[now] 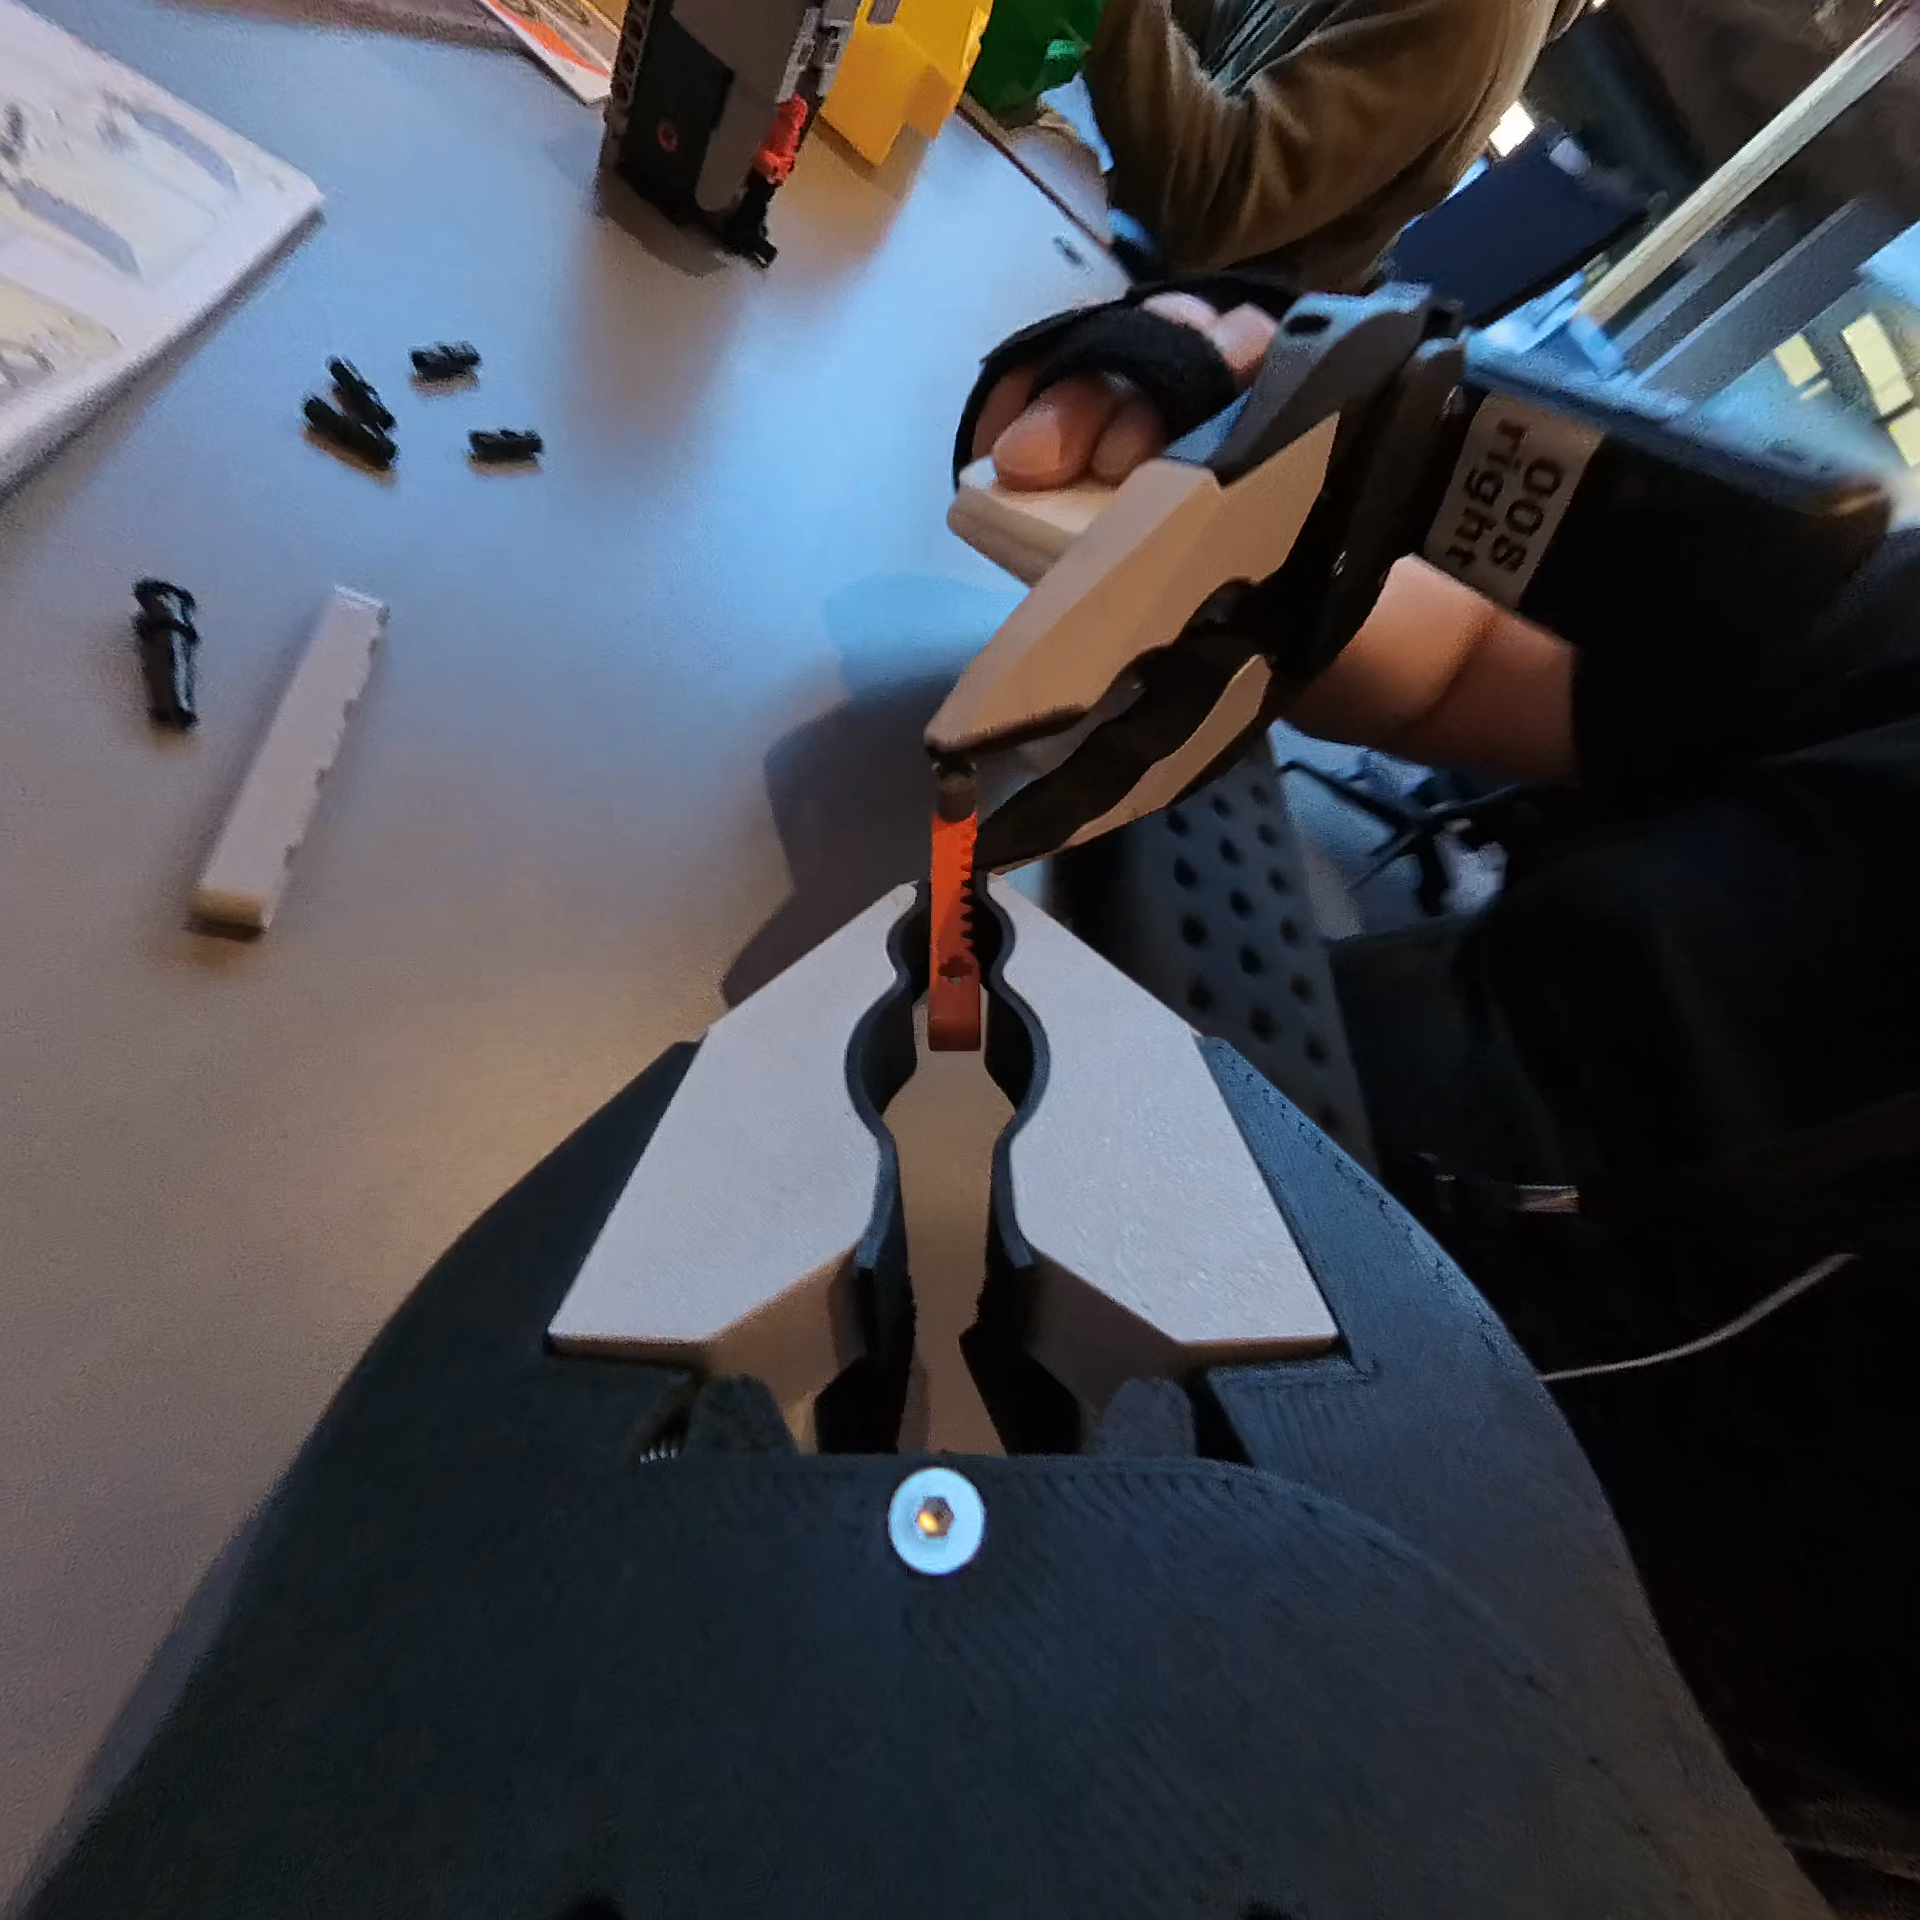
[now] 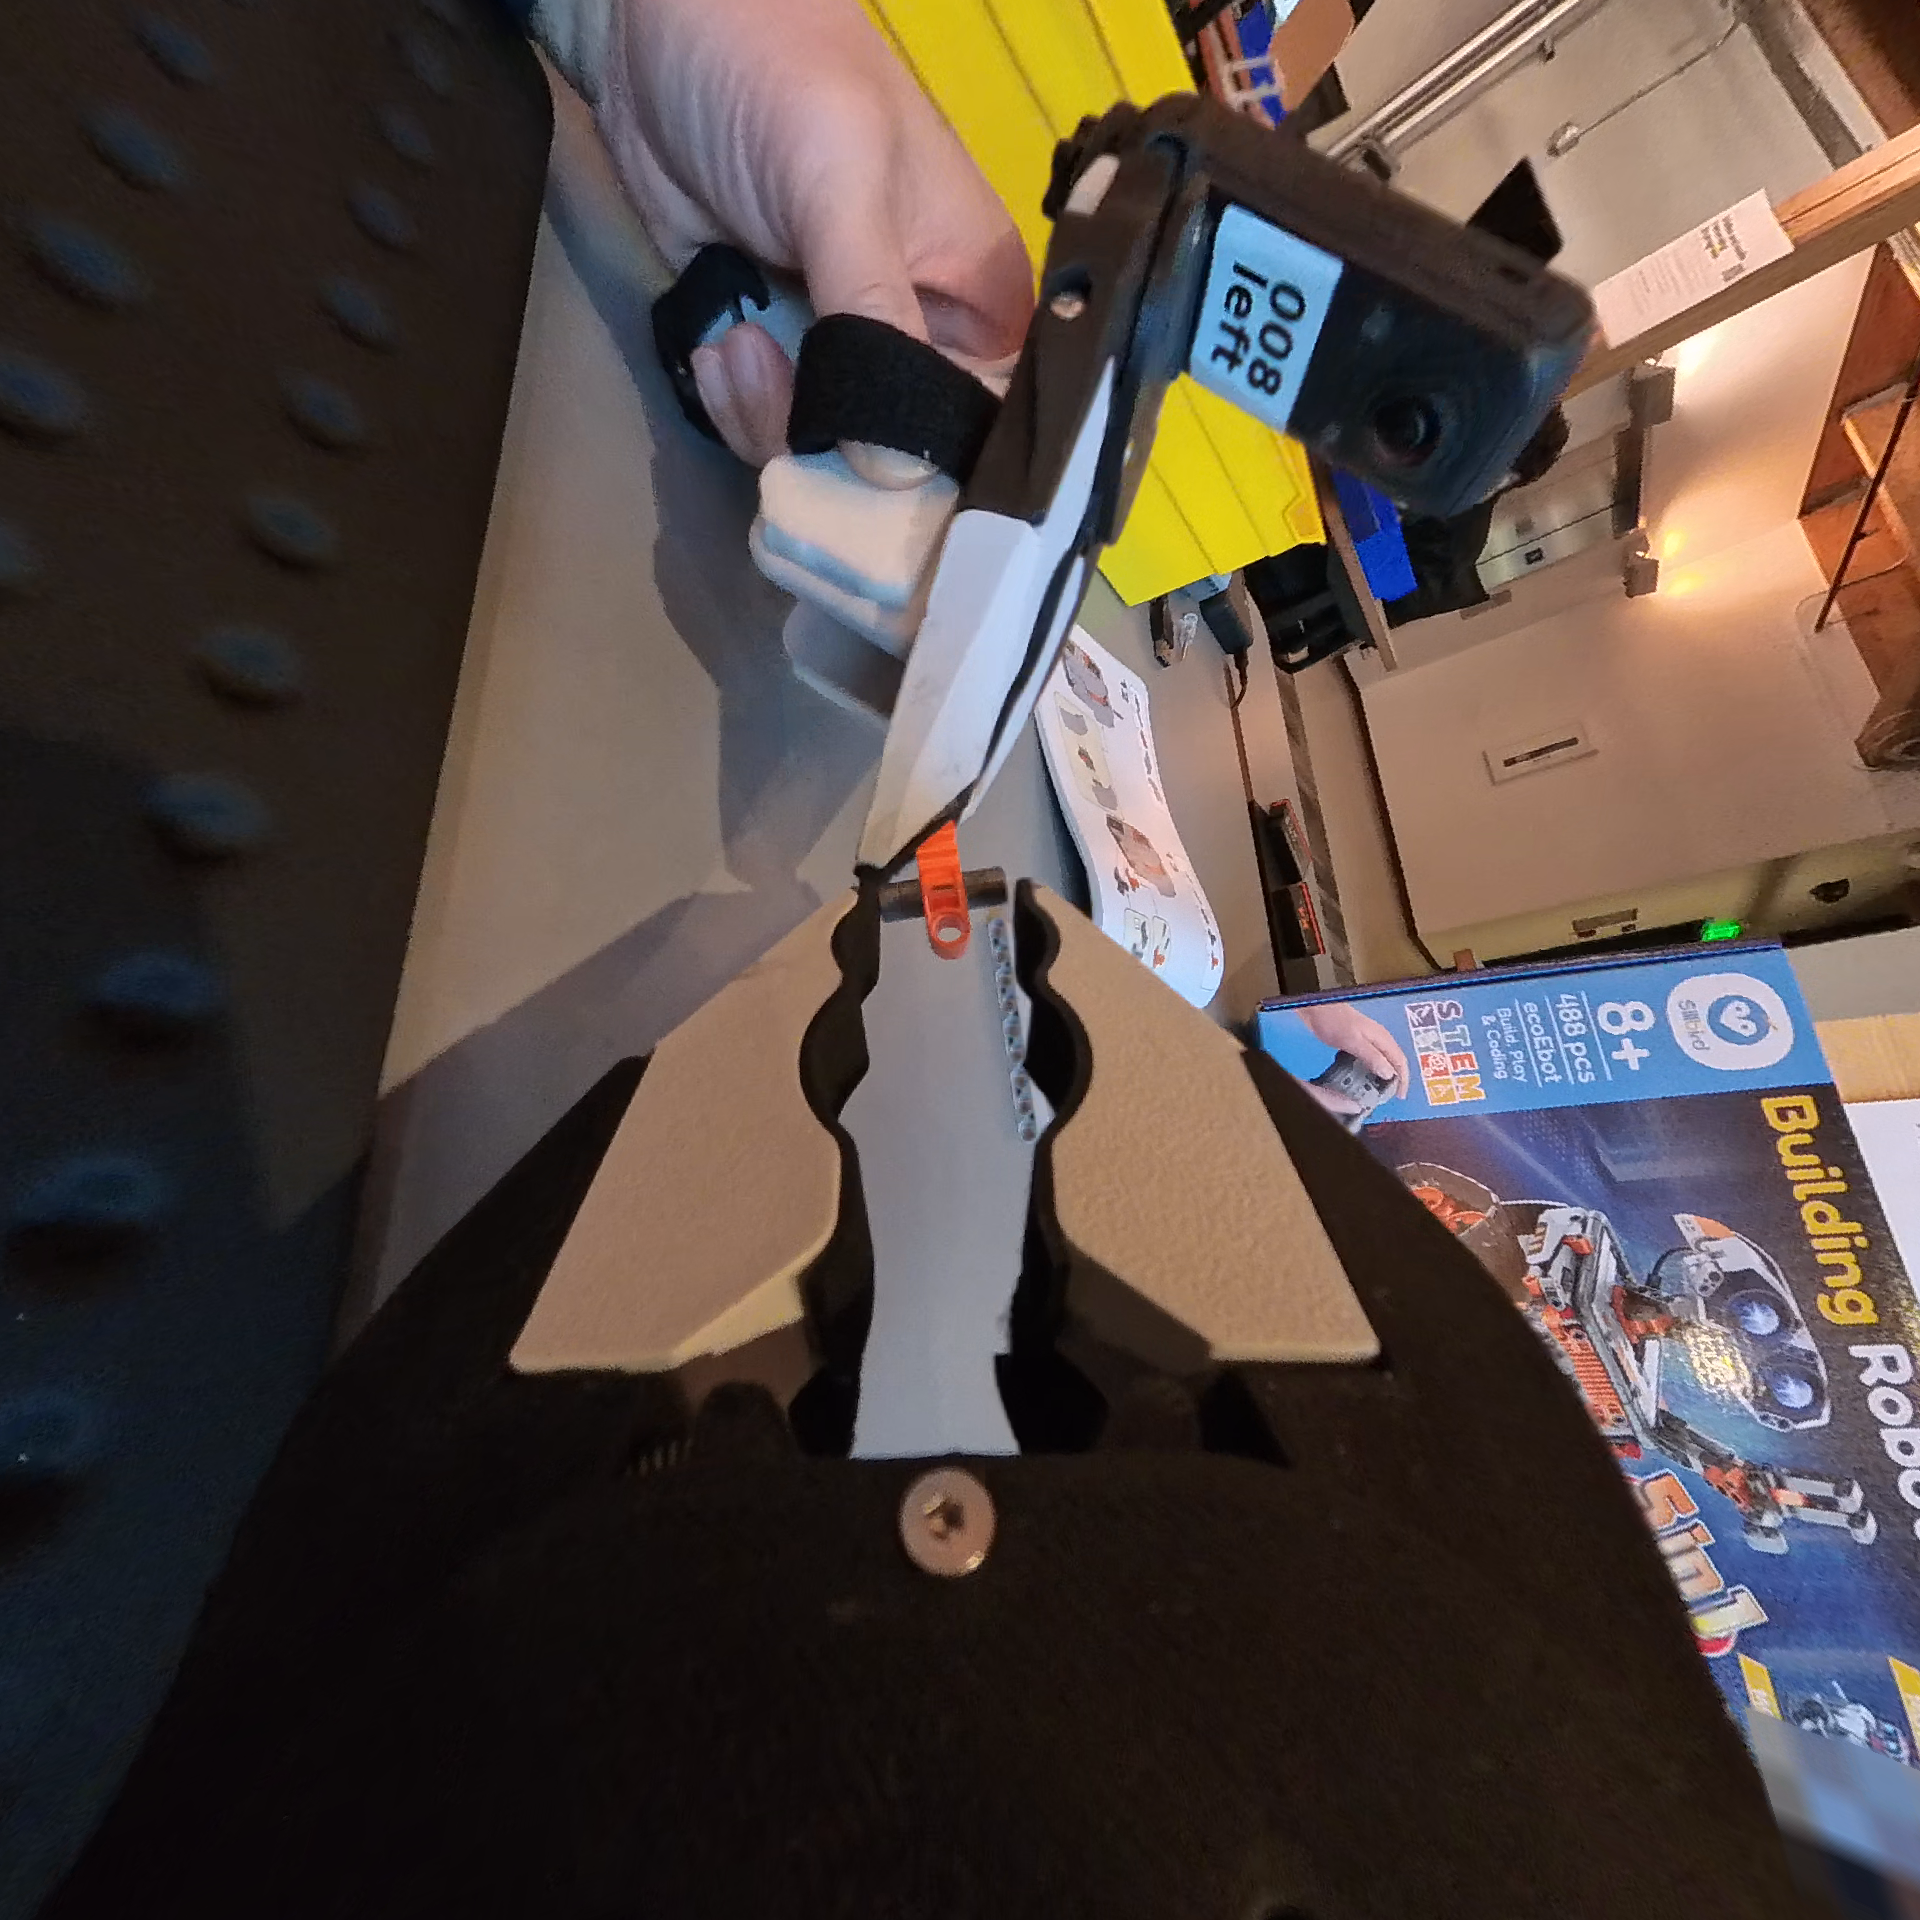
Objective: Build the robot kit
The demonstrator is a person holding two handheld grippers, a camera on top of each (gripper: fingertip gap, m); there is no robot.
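Observation:
In the left wrist view my left gripper (image 1: 954, 896) is shut on a small orange toothed piece (image 1: 952, 935) and holds it upright above the grey table (image 1: 582, 644). My right gripper (image 1: 961, 777) comes in from the right and is shut on a short dark grey axle (image 1: 954, 795) at the top end of the orange piece. In the right wrist view the axle (image 2: 982, 885) lies crosswise between the tips of my right gripper (image 2: 940, 894) and passes through the orange piece (image 2: 943, 906). The left gripper (image 2: 906, 854) comes down from above onto that piece.
Several black pins (image 1: 353, 410) and a white beam (image 1: 286, 769) lie on the table to the left. An instruction booklet (image 1: 104, 229), a partly built model (image 1: 717, 114) and a yellow bin (image 1: 904, 52) lie beyond. A blue kit box (image 2: 1621, 1247) is at right. A perforated dark chair (image 1: 1226, 935) stands close by. Only a small space, under 4 cm, lies between the two pairs of fingers. From either gripper's tips it is about 30 cm to the partly built model (image 1: 717, 114).

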